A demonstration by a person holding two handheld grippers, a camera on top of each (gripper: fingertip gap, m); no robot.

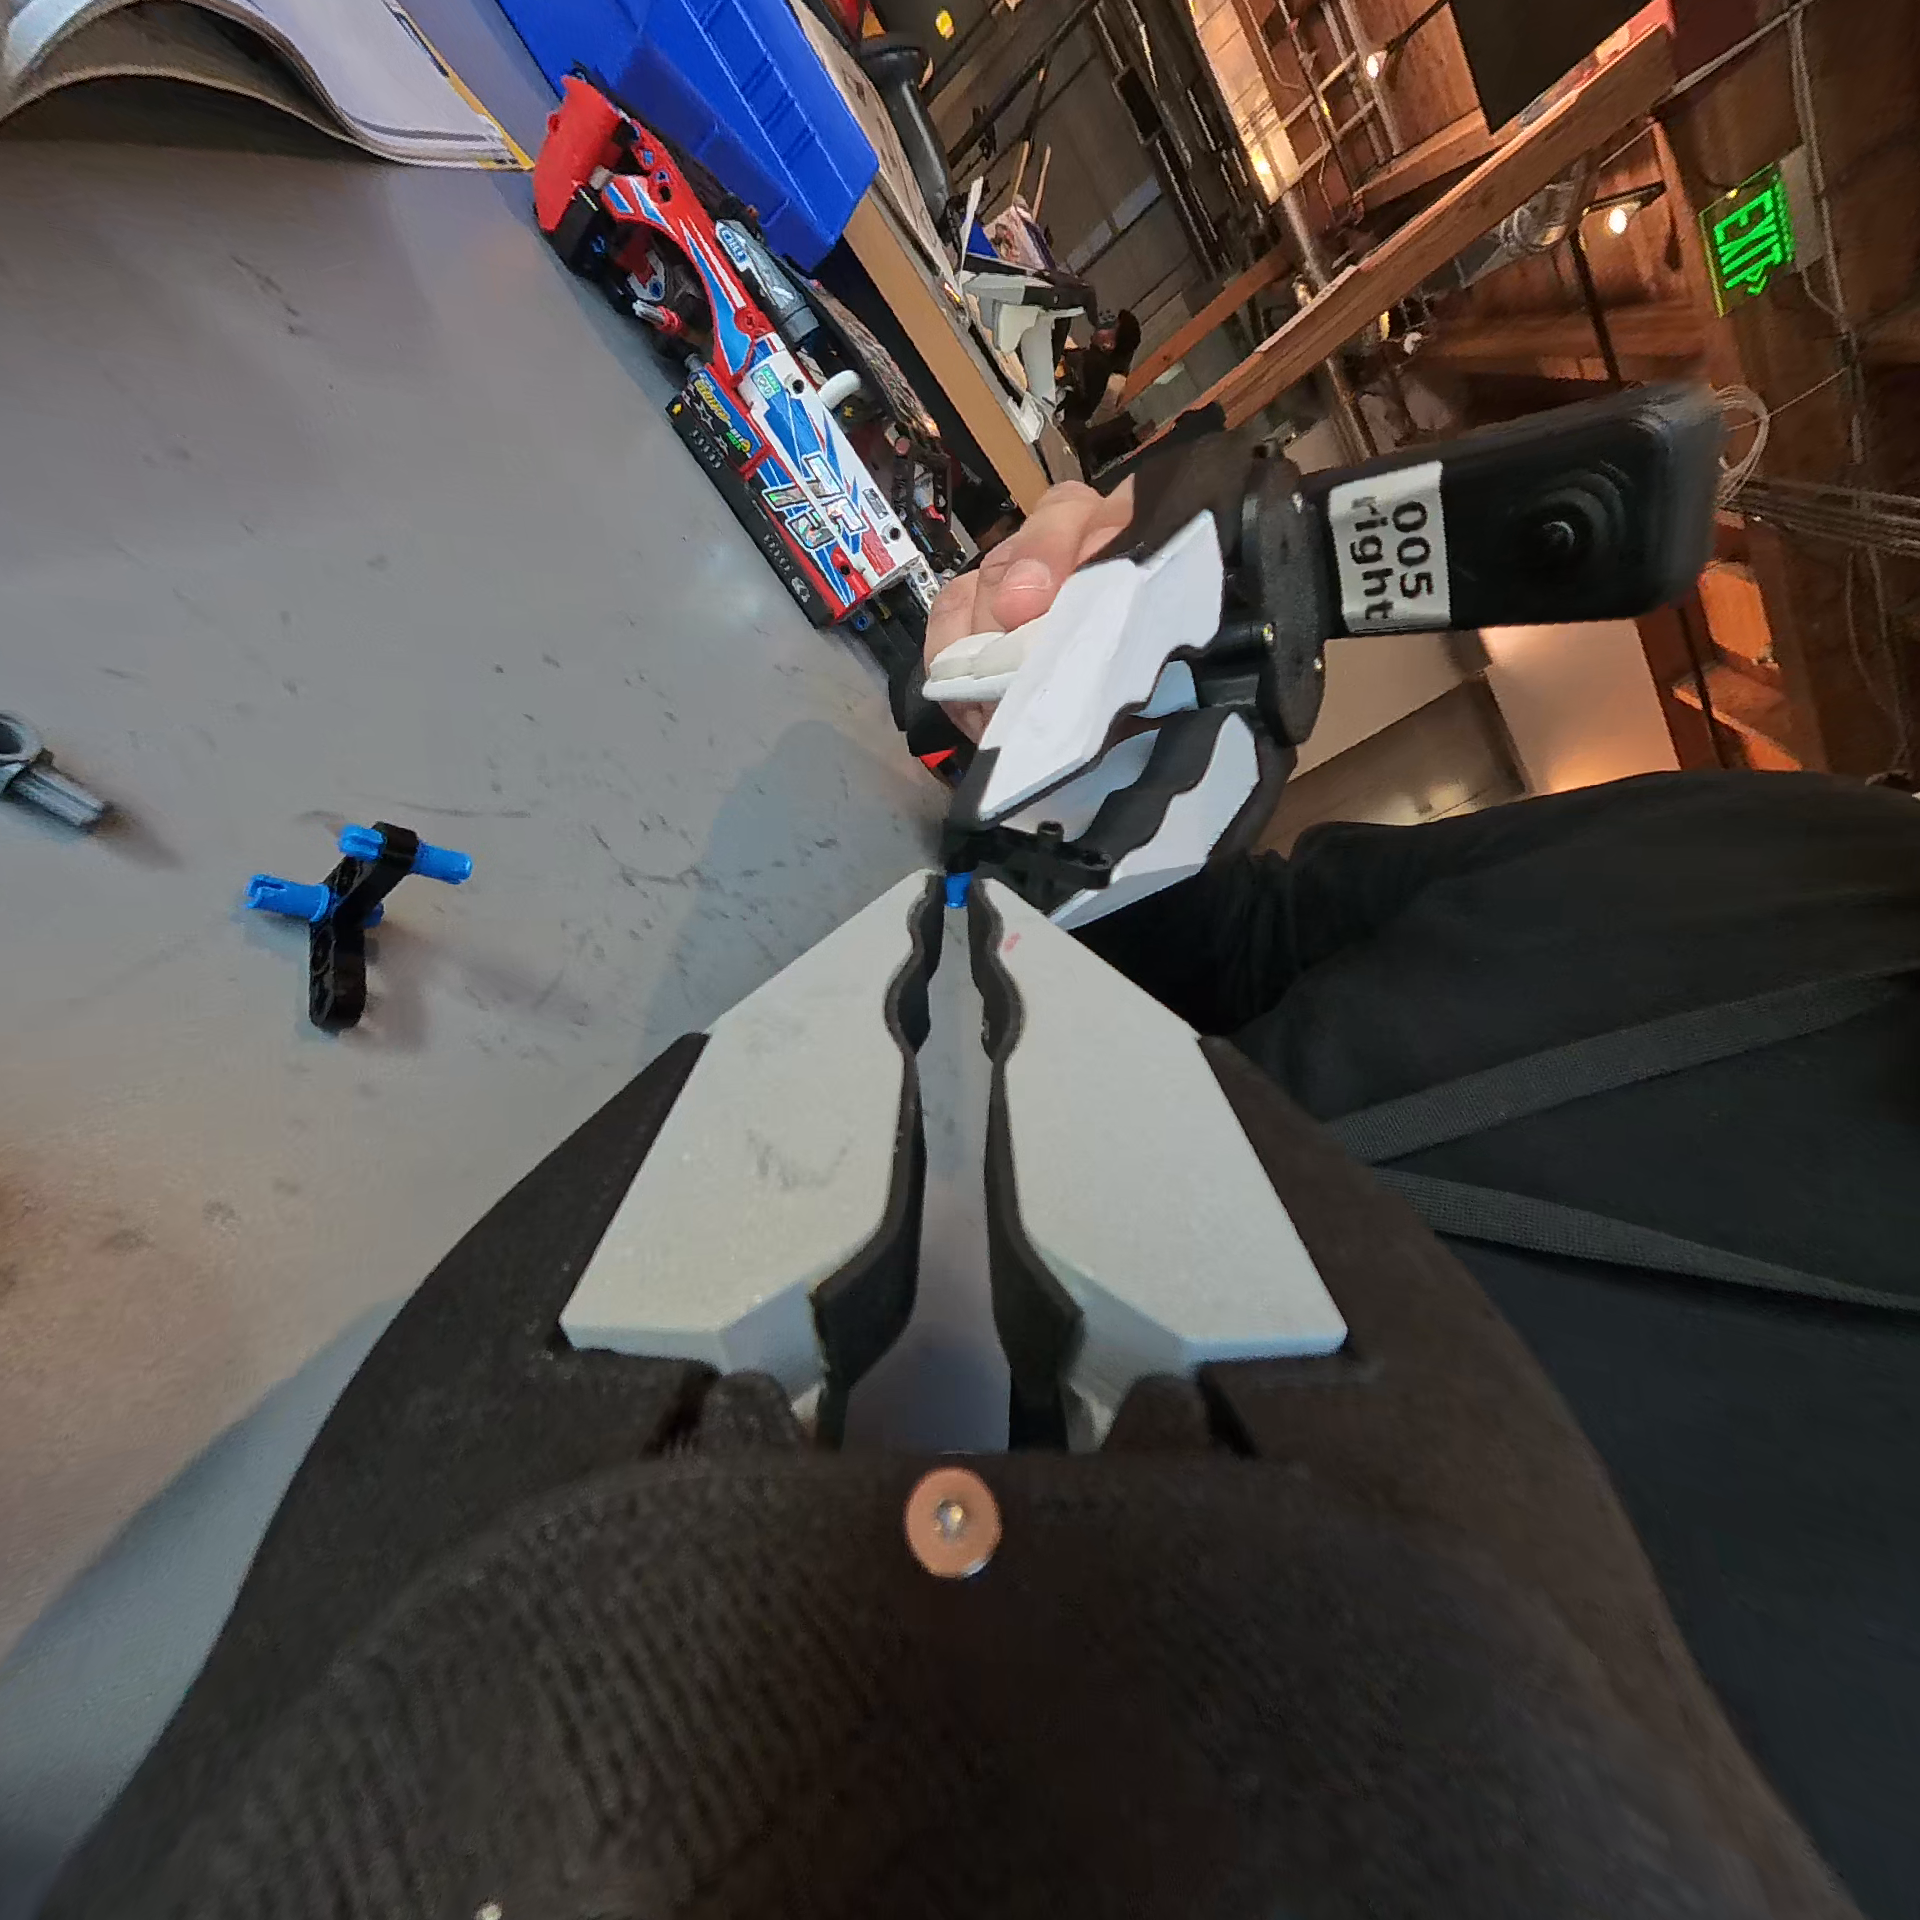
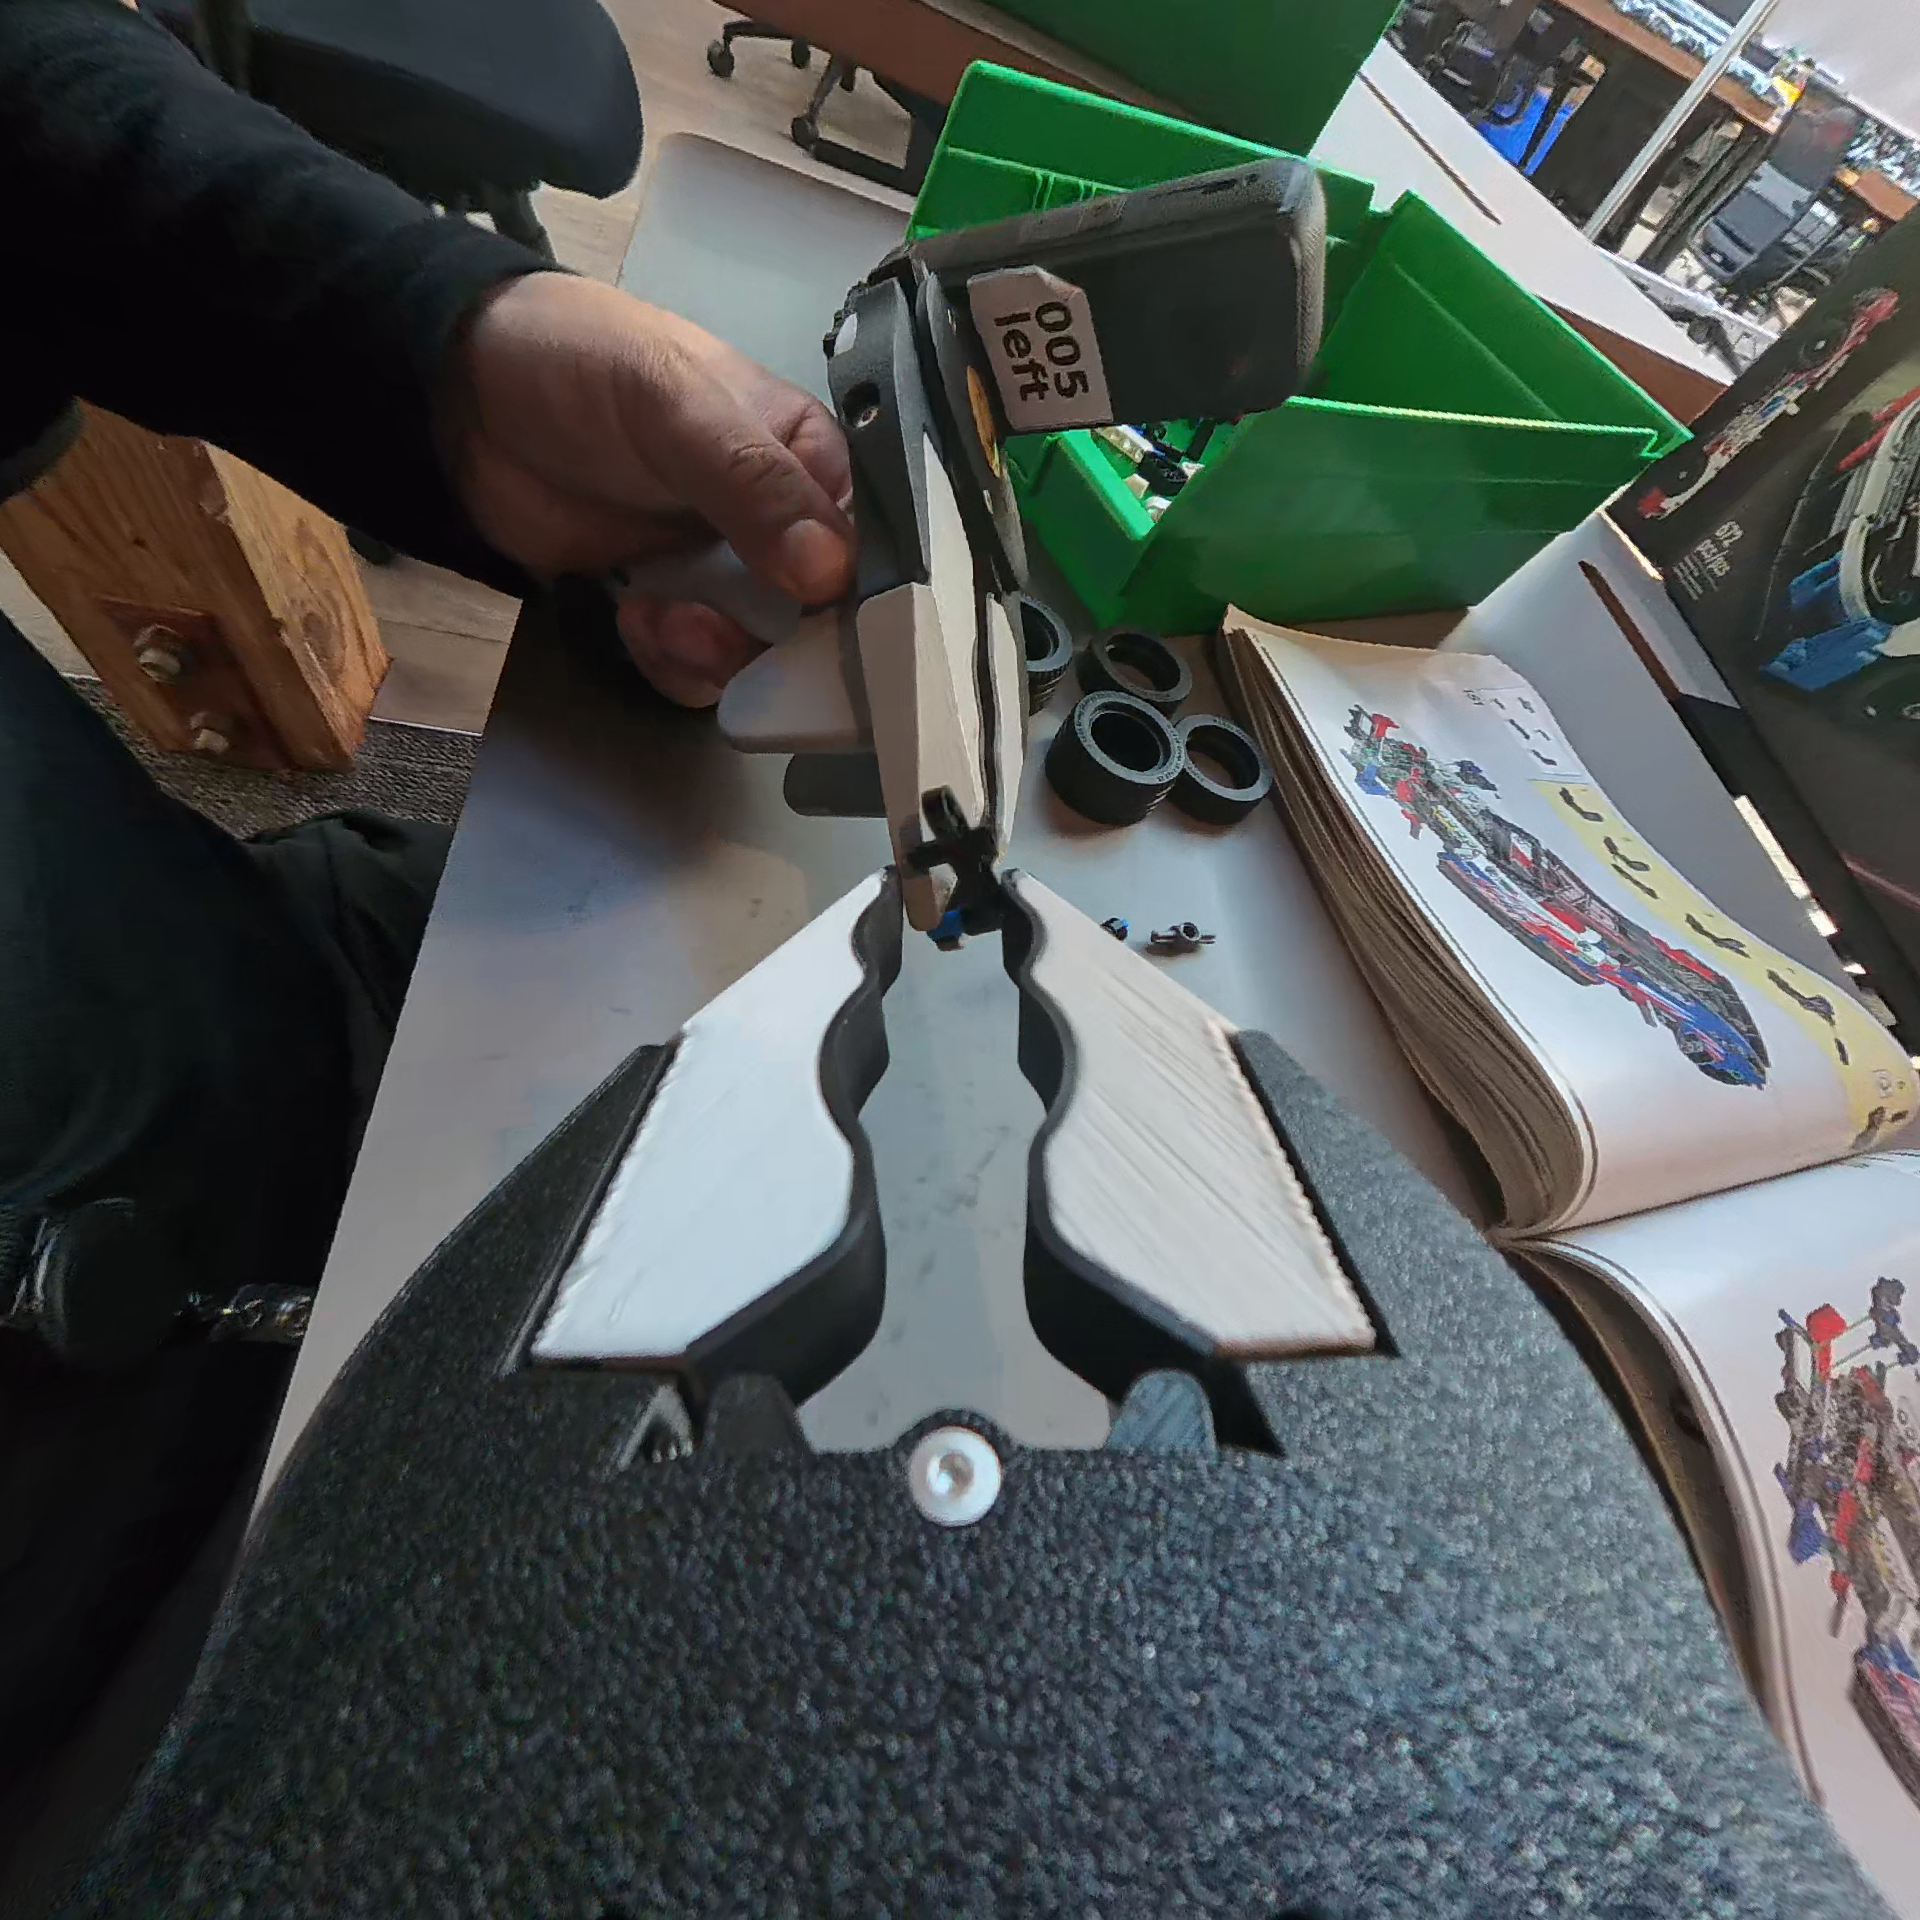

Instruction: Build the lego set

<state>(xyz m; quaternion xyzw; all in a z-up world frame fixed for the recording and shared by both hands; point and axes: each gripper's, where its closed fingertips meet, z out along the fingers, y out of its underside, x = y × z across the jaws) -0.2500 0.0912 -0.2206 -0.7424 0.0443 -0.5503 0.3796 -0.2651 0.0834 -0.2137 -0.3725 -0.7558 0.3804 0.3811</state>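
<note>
My left gripper (image 1: 954, 902) is shut on a small blue pin (image 1: 955, 889), held at its fingertips above the grey table (image 1: 312, 520). My right gripper (image 2: 948, 883) is shut on a short black beam (image 2: 945, 844). In the left wrist view the right gripper (image 1: 1003, 844) holds that beam (image 1: 1039, 858) right at the pin. In the right wrist view the left gripper (image 2: 938, 906) comes down from above, and the blue pin (image 2: 949, 927) touches the beam. A black connector with blue pins (image 1: 348, 914) lies on the table to the left.
A partly built red, white and blue car (image 1: 748, 395) and a blue bin (image 1: 727, 94) stand at the far edge. Several black tyres (image 2: 1122, 748), a green bin (image 2: 1351, 468), an open manual (image 2: 1558, 883), the set's box (image 2: 1818, 520) and small loose pieces (image 2: 1174, 935) lie near. Both grippers' tips are close together, under 4 cm apart.
</note>
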